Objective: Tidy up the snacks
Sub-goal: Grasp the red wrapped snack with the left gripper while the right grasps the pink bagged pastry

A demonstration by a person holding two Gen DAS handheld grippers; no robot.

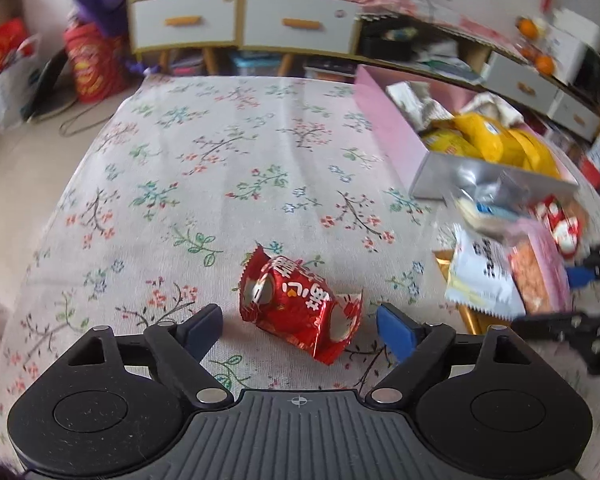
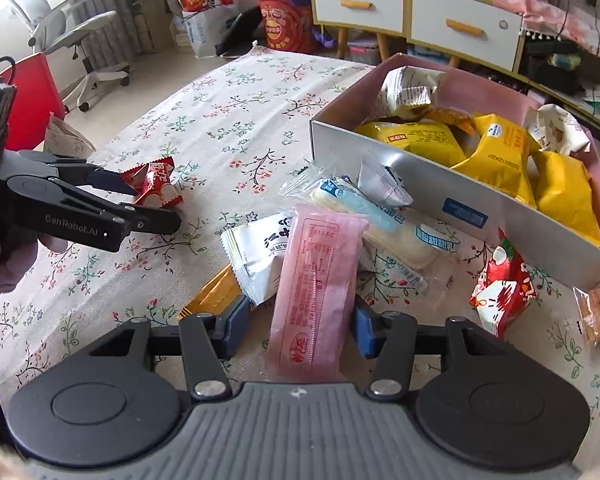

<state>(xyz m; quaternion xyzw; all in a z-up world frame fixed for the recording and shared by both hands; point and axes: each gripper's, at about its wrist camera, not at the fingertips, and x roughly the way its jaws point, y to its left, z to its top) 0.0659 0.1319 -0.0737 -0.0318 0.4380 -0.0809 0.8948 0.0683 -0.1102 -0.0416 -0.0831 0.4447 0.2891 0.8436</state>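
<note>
Left wrist view
- Left gripper (image 1: 299,326): jaws stood wide apart, holding nothing.
- Red snack packet (image 1: 298,309): lay on the floral tablecloth (image 1: 204,152) between the blue pads, clear of both.
- Pink box (image 1: 392,136): far right on the table, yellow packets (image 1: 496,142) inside.
- Loose pile: white packet (image 1: 482,276) and pink packet (image 1: 540,268) lay beside the box, blurred.
- Right gripper (image 1: 580,296): only dark blurred arms at the right edge.

Right wrist view
- Right gripper (image 2: 296,326): jaws partly closed around the pink packet (image 2: 316,284); right pad touched its edge, left pad looked just clear, so no firm grip could be told.
- Pink packet: lay lengthwise over the white packet (image 2: 256,256), pointing toward the box (image 2: 420,184).
- Second red packet (image 2: 502,284): lay near the box's front wall.
- Left gripper (image 2: 148,200): at left, its tips either side of the red snack packet (image 2: 154,184).
</note>
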